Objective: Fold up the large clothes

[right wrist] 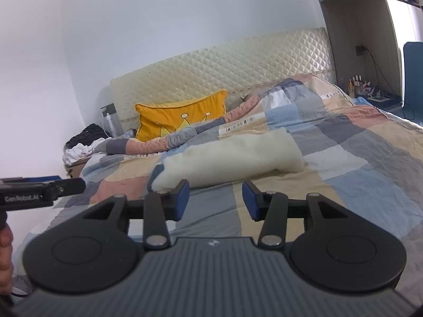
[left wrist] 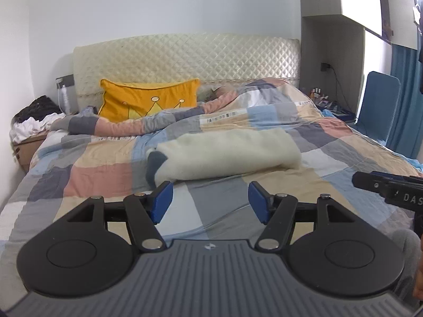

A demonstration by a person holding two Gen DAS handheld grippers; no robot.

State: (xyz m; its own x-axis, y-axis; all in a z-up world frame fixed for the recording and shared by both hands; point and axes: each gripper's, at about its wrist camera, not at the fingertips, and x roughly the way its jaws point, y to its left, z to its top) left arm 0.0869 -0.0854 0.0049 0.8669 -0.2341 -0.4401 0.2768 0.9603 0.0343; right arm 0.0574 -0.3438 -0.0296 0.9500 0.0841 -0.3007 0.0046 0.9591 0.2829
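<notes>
A cream fleece garment (left wrist: 227, 153) lies folded into a long bundle across the middle of the bed, with a dark grey-blue part at its left end. It also shows in the right wrist view (right wrist: 230, 158). My left gripper (left wrist: 210, 200) is open and empty, held above the bedspread just in front of the bundle. My right gripper (right wrist: 215, 198) is open and empty, also just short of the bundle. Each gripper's body shows at the edge of the other's view.
The bed has a patchwork quilt (left wrist: 105, 169), bunched up toward the headboard (left wrist: 185, 58). A yellow crown cushion (left wrist: 148, 100) leans at the back left. A pile of clothes on a box (left wrist: 31, 121) stands left of the bed. A blue chair (left wrist: 378, 105) stands at the right.
</notes>
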